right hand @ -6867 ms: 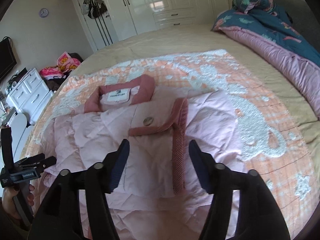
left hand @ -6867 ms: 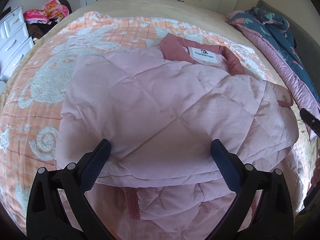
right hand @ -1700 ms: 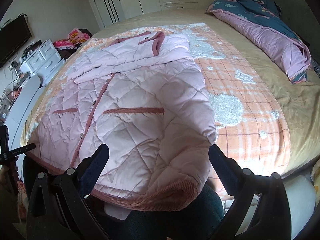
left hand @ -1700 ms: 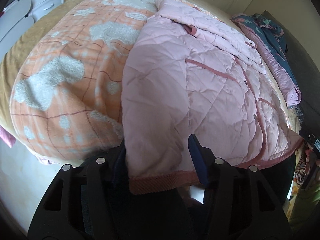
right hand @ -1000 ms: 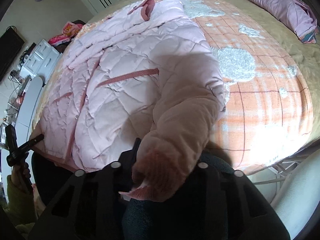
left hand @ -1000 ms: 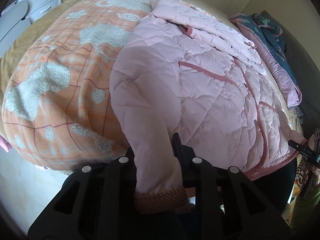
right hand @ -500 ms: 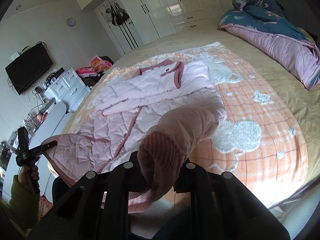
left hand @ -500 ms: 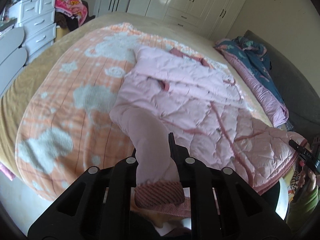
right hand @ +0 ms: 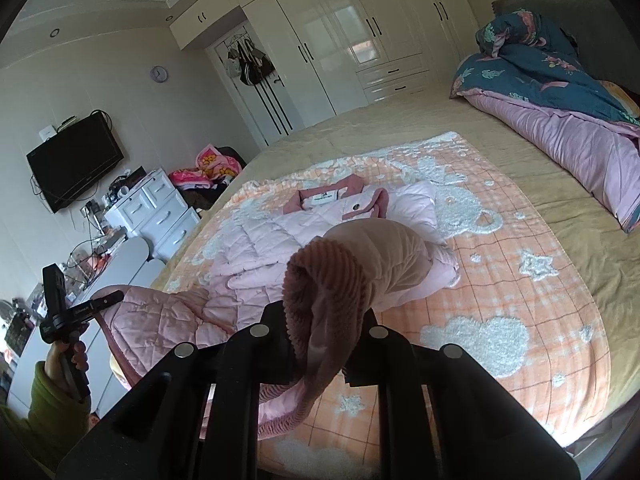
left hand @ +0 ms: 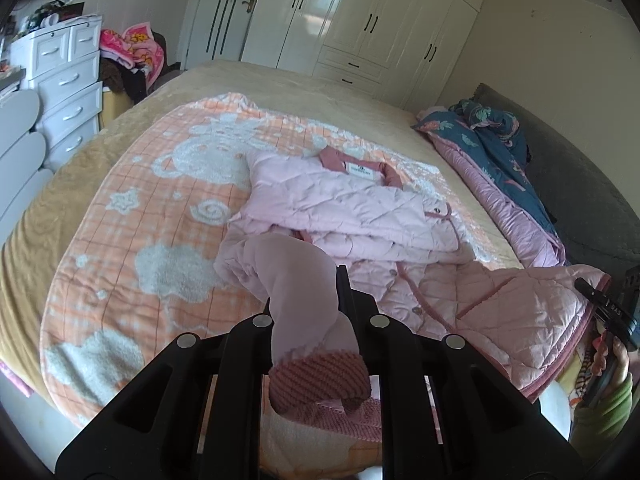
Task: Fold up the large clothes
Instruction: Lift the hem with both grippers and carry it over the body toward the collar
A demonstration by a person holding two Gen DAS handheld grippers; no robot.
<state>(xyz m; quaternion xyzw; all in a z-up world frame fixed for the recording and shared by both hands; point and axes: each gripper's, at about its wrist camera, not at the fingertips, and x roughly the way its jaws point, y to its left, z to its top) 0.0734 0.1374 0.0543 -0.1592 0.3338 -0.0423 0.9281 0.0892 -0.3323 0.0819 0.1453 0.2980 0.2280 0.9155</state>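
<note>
Midway through, by the look of it. Pink jacket [left hand: 352, 208] on the orange blanket [left hand: 120, 240] in the middle of the bed [right hand: 540, 168], collar end [right hand: 332, 198] away from the cameras, with sleeves already laid across the chest so the upper part reads as a tidy stack. Lower part not yet folded: bottom hem [left hand: 320, 376] raised off the blanket at both corners, cloth hanging slack between them and bulging up toward the lenses. Left gripper [left hand: 308, 320] clamped on the ribbed hem at its corner, jaws drawn in tight against the cloth with no gap showing. Right gripper [right hand: 320, 320] likewise pinched on the ribbed hem [right hand: 320, 280] at its corner, cloth bunched over and between the jaws. In the right wrist view, the left gripper seen from outside [right hand: 86, 310], gripping the quilted corner in a hand with a green cuff [right hand: 66, 360]; in the left wrist view, the right gripper [left hand: 600, 304] at the far edge with its corner of quilted fabric. Probably left to do: carry the hem forward to the collar, lay it flat over the sleeves, release, perhaps one more fold and a smoothing. Quilted padding likely to spring back, so the fold may need pressing down. Blue and pink quilt [right hand: 560, 92] heaped at the head of the bed, well apart from the jacket.
</note>
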